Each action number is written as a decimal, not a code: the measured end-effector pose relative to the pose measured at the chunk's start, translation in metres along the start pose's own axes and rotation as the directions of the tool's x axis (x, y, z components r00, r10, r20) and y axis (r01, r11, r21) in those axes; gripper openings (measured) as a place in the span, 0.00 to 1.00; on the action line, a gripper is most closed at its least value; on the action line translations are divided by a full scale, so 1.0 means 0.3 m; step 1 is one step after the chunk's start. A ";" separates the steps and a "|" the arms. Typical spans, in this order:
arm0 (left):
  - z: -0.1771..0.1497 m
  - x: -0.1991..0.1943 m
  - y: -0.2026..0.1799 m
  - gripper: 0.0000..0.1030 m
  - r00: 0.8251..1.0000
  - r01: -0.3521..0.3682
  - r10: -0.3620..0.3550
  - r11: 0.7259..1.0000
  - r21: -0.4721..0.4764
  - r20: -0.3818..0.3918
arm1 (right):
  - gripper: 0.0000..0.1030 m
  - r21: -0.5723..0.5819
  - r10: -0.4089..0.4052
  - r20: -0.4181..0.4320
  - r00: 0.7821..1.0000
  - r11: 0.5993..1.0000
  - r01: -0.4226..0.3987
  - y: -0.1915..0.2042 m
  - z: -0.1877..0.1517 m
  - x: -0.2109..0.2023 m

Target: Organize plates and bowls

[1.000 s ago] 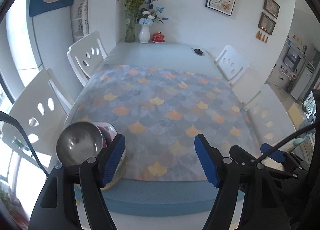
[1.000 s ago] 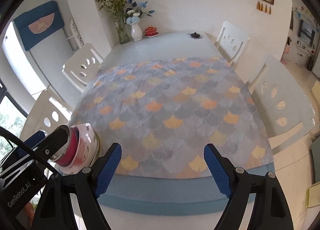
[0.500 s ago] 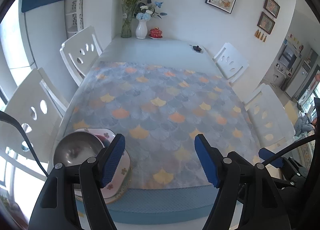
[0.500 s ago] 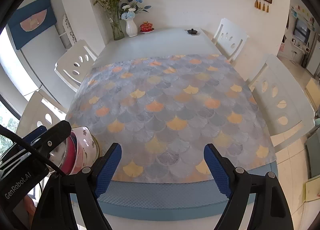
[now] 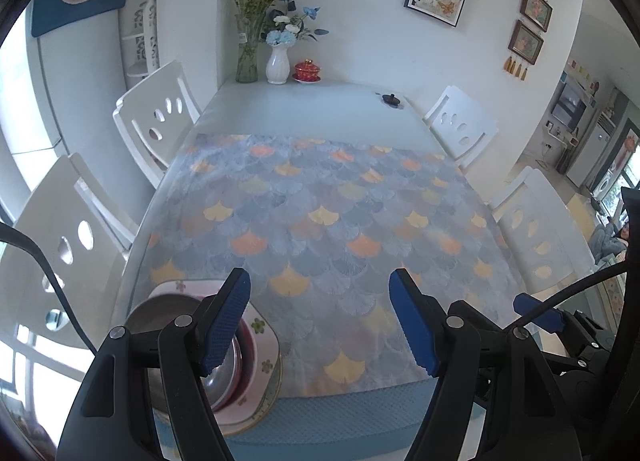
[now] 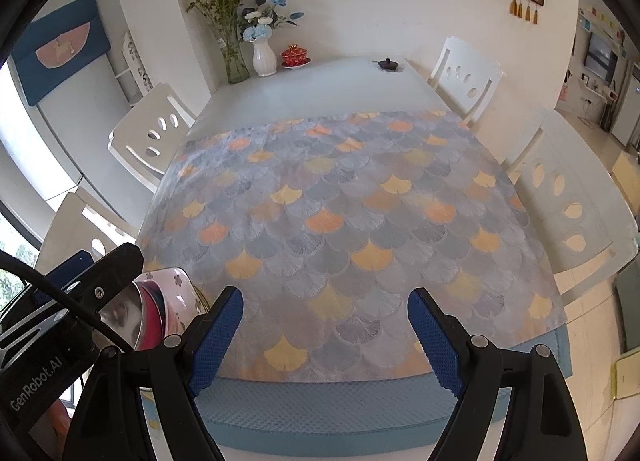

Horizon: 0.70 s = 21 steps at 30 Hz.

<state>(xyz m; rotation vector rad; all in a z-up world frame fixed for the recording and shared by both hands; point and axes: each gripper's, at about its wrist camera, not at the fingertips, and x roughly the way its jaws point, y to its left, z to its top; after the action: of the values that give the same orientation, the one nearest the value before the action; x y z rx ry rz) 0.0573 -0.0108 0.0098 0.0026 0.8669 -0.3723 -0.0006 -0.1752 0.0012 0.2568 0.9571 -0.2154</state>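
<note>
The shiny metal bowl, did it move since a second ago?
Cannot tell. The metal bowl sits lower against the left gripper, but the white vase slid down too, so mostly the camera moved.

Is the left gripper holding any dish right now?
No. In the left wrist view the left gripper is open and empty, with the steel bowl stacked on the floral plate beside it.

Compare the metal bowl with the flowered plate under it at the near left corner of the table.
The metal bowl is round, shiny and plain; the flowered plate is squarish with rounded corners, pale pink with small flower prints. The metal bowl sits at the top of the stack, while the flowered plate lies near the bottom and spreads wider than the bowl. A red bowl sits between them. Both belong to one nested stack at the near left corner.
</note>
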 end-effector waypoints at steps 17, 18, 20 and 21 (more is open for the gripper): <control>0.039 0.046 -0.021 0.68 0.999 0.041 -0.041 0.998 -0.039 0.003 | 0.80 -0.005 -0.128 0.040 0.991 0.992 0.129 -0.005 0.006 -0.009; 0.039 0.033 -0.030 0.68 0.999 0.029 -0.029 0.999 -0.038 0.018 | 0.80 -0.004 -0.118 0.041 0.992 0.993 0.118 -0.014 0.014 -0.008; 0.039 0.017 -0.048 0.68 0.999 -0.011 0.013 0.999 -0.048 0.042 | 0.80 -0.030 -0.130 0.072 0.989 0.991 0.133 -0.024 0.025 -0.019; 0.037 0.010 -0.057 0.68 0.998 -0.033 0.036 0.998 -0.056 0.050 | 0.80 -0.051 -0.136 0.086 0.987 0.989 0.141 -0.024 0.029 -0.026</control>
<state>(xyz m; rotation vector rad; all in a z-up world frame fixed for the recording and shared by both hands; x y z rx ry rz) 0.0617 -0.0294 0.0173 -0.0424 0.8253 -0.3146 -0.0002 -0.1842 0.0117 0.1283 0.8989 -0.3234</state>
